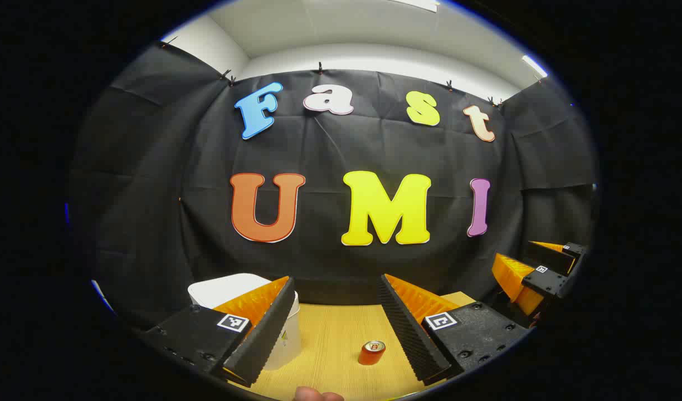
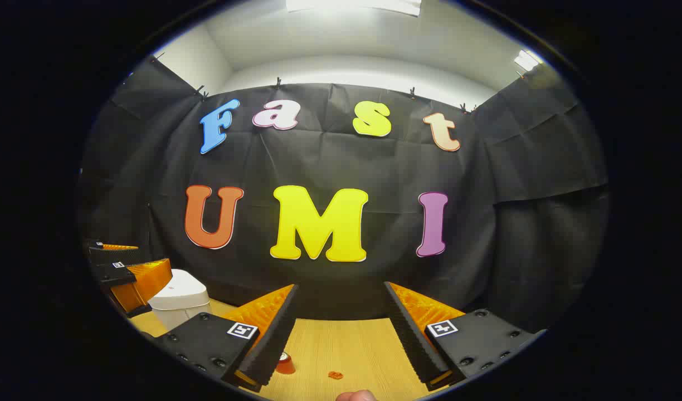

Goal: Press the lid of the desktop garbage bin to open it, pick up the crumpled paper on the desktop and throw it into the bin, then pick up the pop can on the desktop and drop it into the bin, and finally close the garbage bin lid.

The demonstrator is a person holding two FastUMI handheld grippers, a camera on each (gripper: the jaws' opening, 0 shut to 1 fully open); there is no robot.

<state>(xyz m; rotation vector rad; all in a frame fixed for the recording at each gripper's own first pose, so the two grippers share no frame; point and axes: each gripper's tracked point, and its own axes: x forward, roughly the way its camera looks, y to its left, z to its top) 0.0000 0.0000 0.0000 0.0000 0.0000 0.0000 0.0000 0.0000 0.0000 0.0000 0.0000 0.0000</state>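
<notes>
The wooden bench (image 1: 341, 334) carries one white garbage bin (image 1: 229, 289), its lid down, so what it holds cannot be told. In the right gripper view the bin (image 2: 179, 298) stands at the far left of the bench against the black cloth wall (image 2: 341, 167). The left gripper (image 1: 341, 328) hangs level above the bench, fingers spread apart and grasping nothing, its left finger in front of the bin. The right gripper (image 2: 338, 337) hangs level to the right of the bin, fingers likewise released and empty. One pop can (image 1: 371, 352) stands upright on the bench, right of the bin and near it. A small orange scrap (image 2: 335, 375) lies right of the can.
</notes>
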